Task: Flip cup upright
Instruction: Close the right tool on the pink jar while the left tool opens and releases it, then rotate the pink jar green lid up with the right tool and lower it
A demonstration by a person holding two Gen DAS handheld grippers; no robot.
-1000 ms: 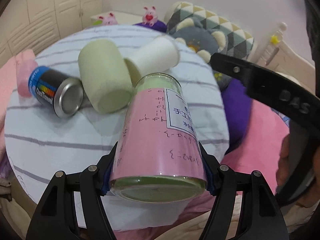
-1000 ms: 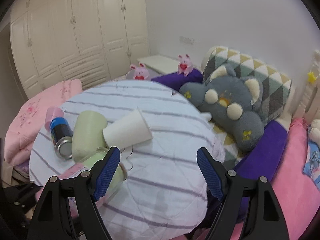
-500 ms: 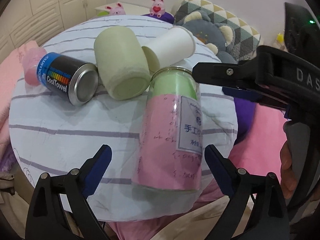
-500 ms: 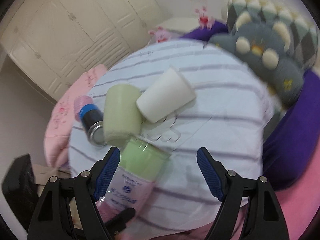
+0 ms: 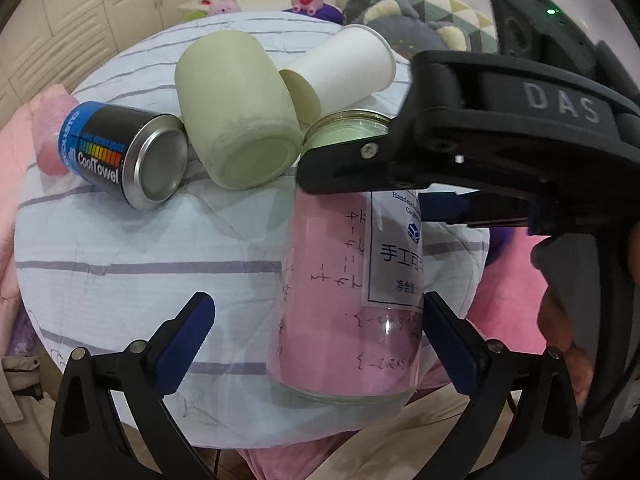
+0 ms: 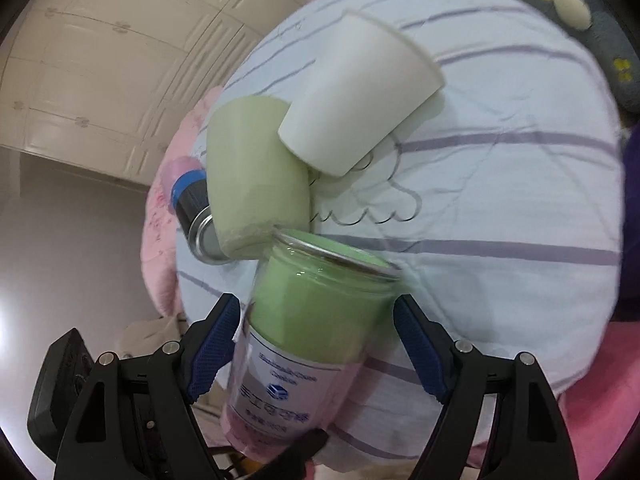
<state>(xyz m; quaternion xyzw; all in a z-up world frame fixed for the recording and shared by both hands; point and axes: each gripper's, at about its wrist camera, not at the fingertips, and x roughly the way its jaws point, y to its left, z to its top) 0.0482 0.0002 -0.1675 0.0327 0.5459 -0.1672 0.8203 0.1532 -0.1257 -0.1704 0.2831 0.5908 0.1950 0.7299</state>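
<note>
A clear jar-like cup point(image 5: 352, 280) with pink and green filling and a white label lies on its side at the near edge of a round striped table point(image 5: 120, 264). My left gripper point(image 5: 316, 344) is open, its fingers apart on either side of the cup's base, not touching it. My right gripper point(image 6: 316, 344) is open and straddles the cup's green upper part point(image 6: 316, 300); it shows in the left wrist view point(image 5: 400, 156) over the cup's rim.
A pale green cup point(image 5: 236, 116), a white paper cup point(image 5: 344, 68) and a CoolTowel can point(image 5: 120, 152) lie on their sides behind the jar. Plush toys and pillows point(image 5: 420, 28) sit beyond the table. Pink bedding point(image 5: 508, 288) lies to the right.
My left gripper let go of the jar, opened and backed off slightly. My right gripper swung down from above the table and closed in around the jar's green end.
</note>
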